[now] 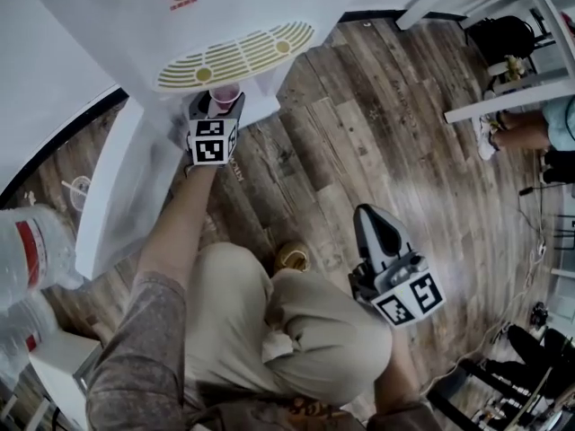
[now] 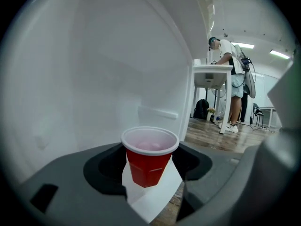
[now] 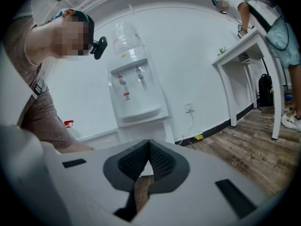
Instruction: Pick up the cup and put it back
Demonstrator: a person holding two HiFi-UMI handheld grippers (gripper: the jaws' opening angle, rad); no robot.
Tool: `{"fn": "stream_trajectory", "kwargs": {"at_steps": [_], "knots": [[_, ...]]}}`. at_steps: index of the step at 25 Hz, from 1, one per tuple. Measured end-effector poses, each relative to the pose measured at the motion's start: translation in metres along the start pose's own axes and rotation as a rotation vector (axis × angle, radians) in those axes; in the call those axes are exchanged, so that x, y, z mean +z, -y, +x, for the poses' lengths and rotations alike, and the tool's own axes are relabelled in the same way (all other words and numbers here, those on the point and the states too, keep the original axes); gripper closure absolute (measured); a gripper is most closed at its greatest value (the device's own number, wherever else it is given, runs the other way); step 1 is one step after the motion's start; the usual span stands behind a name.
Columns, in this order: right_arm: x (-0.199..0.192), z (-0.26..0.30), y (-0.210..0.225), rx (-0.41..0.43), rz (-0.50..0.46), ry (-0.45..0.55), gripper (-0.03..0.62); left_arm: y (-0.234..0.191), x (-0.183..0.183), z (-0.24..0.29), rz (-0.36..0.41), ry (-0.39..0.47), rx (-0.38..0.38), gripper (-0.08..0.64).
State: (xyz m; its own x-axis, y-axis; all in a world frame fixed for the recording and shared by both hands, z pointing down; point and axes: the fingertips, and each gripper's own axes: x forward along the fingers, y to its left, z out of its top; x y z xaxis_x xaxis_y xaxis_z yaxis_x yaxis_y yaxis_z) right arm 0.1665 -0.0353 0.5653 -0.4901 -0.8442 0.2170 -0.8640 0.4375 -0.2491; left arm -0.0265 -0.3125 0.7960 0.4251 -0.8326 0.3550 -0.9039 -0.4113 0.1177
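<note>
Left gripper (image 1: 218, 108) is holding the red cup (image 2: 149, 159). Its jaws are closed partway, pads on the lower wall, rim sticking up clear above them. The cup is sitting upright in the grip, just off the front edge of the drip tray (image 1: 235, 55) on the water dispenser (image 1: 135, 7). Right gripper (image 3: 149, 147) is hanging idle over the wood floor (image 1: 359, 133), jaws fully together, nothing in them.

Risks as I'm reading it:
- The wall is thin plastic, so more squeeze is likely buckling it and popping the cup out.
- The grip is low on a tapered cup, so a wrist tilt is risking it rocking in the pads.
- On put-back, the base could be catching the tray's front edge and tipping.
- I can't tell if there's liquid inside. If there is, any tilt is spilling it.
</note>
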Motion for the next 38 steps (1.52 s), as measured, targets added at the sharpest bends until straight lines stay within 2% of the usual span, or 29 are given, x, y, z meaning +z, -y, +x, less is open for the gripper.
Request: {"fn": "stream_trajectory", "kwargs": {"at_steps": [7,22,34,38], "knots": [[-0.001,0.013,-0.01,0.012,-0.017,-0.013,0.589,0.028,0.032,-0.041,0.042,0.034,-0.116,0.258],[-0.008,0.036,-0.01,-0.015,-0.042,-0.028,0.589,0.071,0.086,-0.149,0.104,0.082,-0.281,0.259],[-0.016,0.05,-0.003,-0.074,-0.024,-0.041,0.589,0.077,0.12,-0.234,0.101,0.111,-0.339,0.259],[-0.019,0.048,-0.004,-0.065,-0.025,-0.048,0.589,0.078,0.123,-0.261,0.111,0.108,-0.36,0.259]]}}
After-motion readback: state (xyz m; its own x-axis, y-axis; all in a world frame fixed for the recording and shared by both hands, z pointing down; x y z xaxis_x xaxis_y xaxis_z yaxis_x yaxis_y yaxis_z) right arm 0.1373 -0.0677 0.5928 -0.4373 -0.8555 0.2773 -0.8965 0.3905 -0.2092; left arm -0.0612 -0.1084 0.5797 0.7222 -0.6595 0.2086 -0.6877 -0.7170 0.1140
